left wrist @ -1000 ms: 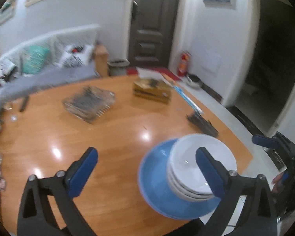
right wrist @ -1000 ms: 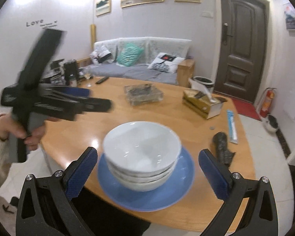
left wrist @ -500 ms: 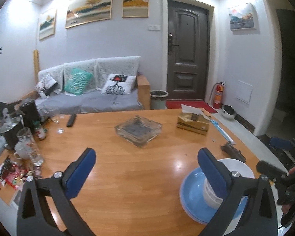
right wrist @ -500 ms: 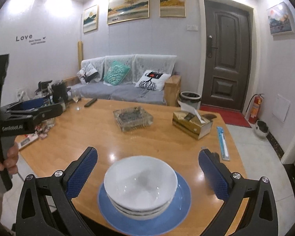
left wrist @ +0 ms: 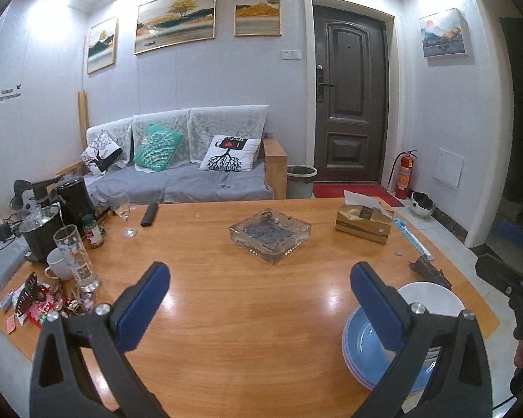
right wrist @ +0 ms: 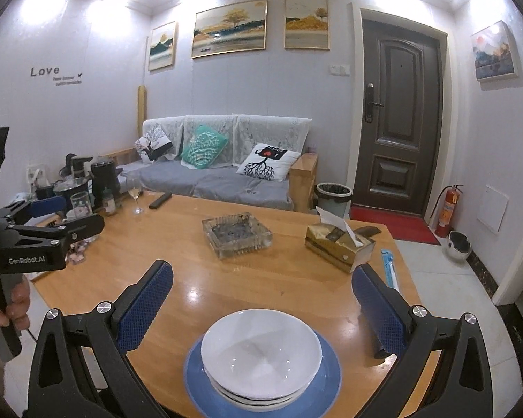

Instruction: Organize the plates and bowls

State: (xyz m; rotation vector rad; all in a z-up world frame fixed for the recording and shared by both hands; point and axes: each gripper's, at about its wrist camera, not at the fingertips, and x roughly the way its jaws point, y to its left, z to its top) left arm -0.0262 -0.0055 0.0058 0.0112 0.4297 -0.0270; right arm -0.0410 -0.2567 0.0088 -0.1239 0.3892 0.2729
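A stack of white bowls [right wrist: 261, 358] sits on a blue plate [right wrist: 322, 388] at the near edge of the wooden table [right wrist: 279, 278]. My right gripper [right wrist: 259, 308] hovers open above and just behind the stack, holding nothing. In the left wrist view the same white bowls [left wrist: 432, 297] and blue plate [left wrist: 361, 343] lie low right, partly hidden by my right finger. My left gripper [left wrist: 259, 304] is open over bare table, left of the stack. The left gripper's body [right wrist: 35, 244] shows at the left edge of the right wrist view, held by a hand.
A glass ashtray [left wrist: 270, 235] stands mid-table and a gold tissue box [left wrist: 362, 223] at the right. Kettles, a tall glass [left wrist: 76, 261], a mug, a wine glass and a remote crowd the left side. A dark object [left wrist: 430, 271] lies by the right edge.
Both grippers have risen and pulled back from the bowl stack. The left gripper swung left, so the stack now sits at its lower right. The bowls and plate stayed put.
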